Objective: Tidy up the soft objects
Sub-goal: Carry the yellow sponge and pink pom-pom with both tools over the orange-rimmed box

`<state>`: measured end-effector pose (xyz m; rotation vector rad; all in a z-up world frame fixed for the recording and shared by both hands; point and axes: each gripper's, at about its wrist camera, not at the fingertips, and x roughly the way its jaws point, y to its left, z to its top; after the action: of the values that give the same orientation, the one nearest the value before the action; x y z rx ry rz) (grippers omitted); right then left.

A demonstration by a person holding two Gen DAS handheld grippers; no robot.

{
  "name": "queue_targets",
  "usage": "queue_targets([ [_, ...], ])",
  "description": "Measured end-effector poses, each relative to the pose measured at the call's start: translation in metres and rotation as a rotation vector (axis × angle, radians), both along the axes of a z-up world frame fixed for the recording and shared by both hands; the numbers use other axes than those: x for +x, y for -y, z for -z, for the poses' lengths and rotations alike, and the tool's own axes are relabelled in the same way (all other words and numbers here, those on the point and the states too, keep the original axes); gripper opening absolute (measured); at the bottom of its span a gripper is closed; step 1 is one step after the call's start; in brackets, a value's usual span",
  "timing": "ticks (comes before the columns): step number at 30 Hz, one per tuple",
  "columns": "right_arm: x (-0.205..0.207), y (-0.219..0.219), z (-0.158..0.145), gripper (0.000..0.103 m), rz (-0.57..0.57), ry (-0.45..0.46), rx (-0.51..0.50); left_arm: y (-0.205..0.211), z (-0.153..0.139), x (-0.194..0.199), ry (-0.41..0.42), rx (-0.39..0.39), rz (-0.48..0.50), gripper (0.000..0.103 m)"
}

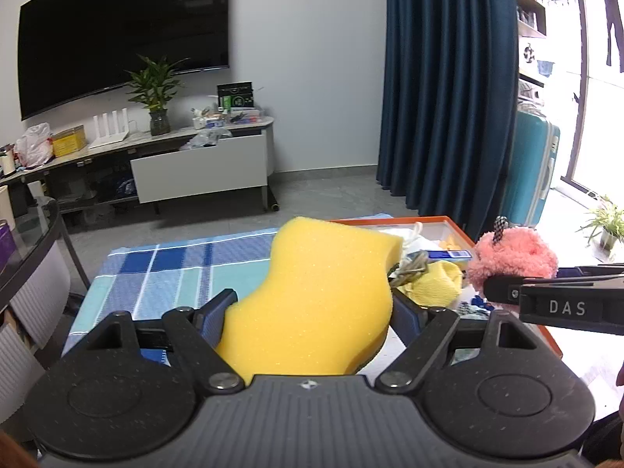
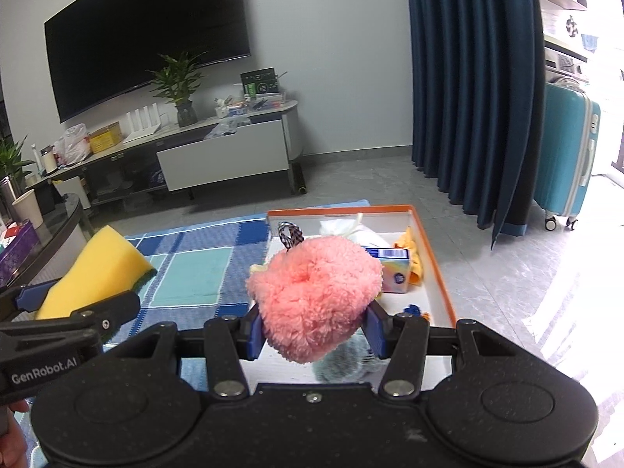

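Note:
My left gripper is shut on a yellow sponge with a green scouring side, held above the blue checked cloth; the sponge also shows in the right wrist view. My right gripper is shut on a fluffy pink ball with a checked loop, held over the orange-rimmed white tray. The pink ball also shows at the right of the left wrist view. The tray holds a white cloth bundle, a blue tissue pack, a yellow cloth and a grey-blue fluffy thing.
The cloth and tray lie on the floor. A TV stand with a plant and clutter is at the back wall. Dark blue curtains and a teal suitcase stand on the right. A glass table is at the left.

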<state>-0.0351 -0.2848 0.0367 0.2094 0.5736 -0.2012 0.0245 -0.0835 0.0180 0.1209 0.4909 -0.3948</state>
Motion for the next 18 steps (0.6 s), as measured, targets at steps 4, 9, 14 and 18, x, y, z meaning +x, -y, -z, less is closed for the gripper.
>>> queue_targets([
  [4,-0.005,0.006,0.001,0.061,0.018,0.001,0.005,0.007,0.001,-0.003,-0.003,0.001,0.025,0.084],
  [9,-0.008,0.013,0.001,0.061,0.035,0.002,0.010,0.012,0.003,-0.002,-0.018,-0.004,0.033,0.084],
  [14,-0.012,0.018,0.001,0.061,0.047,0.002,0.011,0.018,0.003,-0.004,-0.013,0.003,0.057,0.084],
  [18,-0.015,0.023,0.002,0.061,0.056,-0.001,0.013,0.023,0.005,-0.004,-0.023,-0.001,0.081,0.084],
])
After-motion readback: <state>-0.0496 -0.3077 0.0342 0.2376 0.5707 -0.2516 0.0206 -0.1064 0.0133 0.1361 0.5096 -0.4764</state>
